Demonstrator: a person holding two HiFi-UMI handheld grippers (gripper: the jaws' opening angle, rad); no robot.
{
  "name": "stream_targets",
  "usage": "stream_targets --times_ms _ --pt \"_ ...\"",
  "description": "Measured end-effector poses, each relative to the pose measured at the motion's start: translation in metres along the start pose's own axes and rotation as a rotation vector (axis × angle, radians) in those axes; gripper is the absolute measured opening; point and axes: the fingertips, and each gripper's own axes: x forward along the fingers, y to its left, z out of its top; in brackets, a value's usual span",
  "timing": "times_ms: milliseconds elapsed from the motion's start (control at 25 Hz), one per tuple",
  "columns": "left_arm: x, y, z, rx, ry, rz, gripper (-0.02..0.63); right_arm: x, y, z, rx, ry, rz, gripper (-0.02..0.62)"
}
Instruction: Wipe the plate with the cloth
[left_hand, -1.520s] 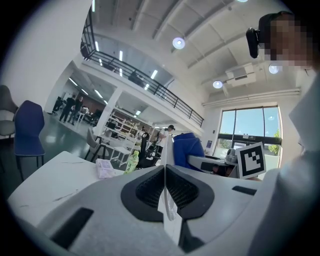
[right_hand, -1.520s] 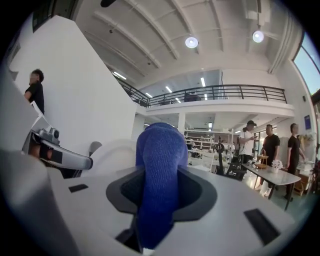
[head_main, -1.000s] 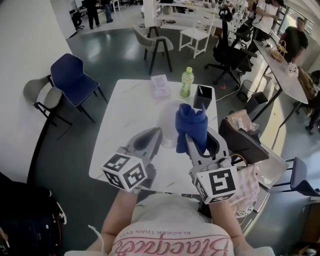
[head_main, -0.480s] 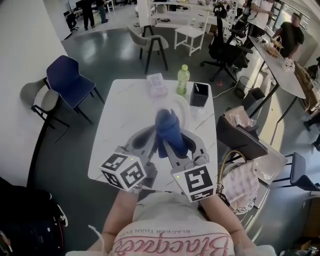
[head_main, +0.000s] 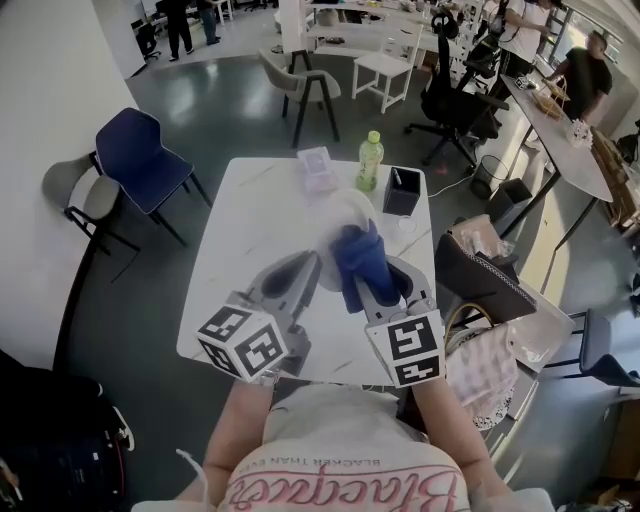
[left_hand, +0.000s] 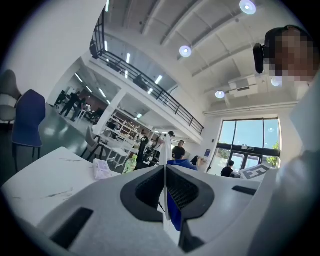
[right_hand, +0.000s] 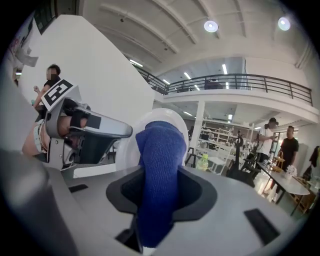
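My left gripper (head_main: 303, 277) is shut on the rim of a white plate (head_main: 345, 212), held upright above the table. In the left gripper view the plate (left_hand: 163, 150) shows edge-on as a thin white line between the closed jaws. My right gripper (head_main: 383, 287) is shut on a blue cloth (head_main: 362, 260) that lies against the plate's face. In the right gripper view the cloth (right_hand: 160, 165) stands up between the jaws, the plate (right_hand: 131, 137) is right behind it, and the left gripper (right_hand: 85, 132) is at the left.
On the white table (head_main: 250, 230), at its far edge, are a green bottle (head_main: 370, 160), a black box (head_main: 403, 190) and a pale packet (head_main: 320, 170). A blue chair (head_main: 145, 160) stands left and a chair with bags (head_main: 485, 275) right. People are in the background.
My right gripper has come down with the blue cloth, from above the plate onto its face. The left gripper and the plate have stayed put.
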Motion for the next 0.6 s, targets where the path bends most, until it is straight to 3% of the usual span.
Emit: stream_targets --times_ms 160,280,400,600 --pt "-0.001 0.000 -0.004 0.047 0.009 -0.036 0.012 -0.006 -0.025 -0.006 0.052 -0.003 -0.072 0.123" --pt "-0.002 0.002 -0.009 0.179 0.022 -0.031 0.011 -0.021 -0.043 -0.002 0.082 -0.052 -0.123 0.123" --pt "-0.003 0.003 -0.012 0.380 0.027 -0.017 0.011 -0.035 -0.057 0.003 0.101 -0.081 -0.150 0.123" --pt "-0.002 0.003 -0.020 0.802 0.031 0.038 0.011 -0.053 -0.071 0.009 0.117 -0.103 -0.164 0.123"
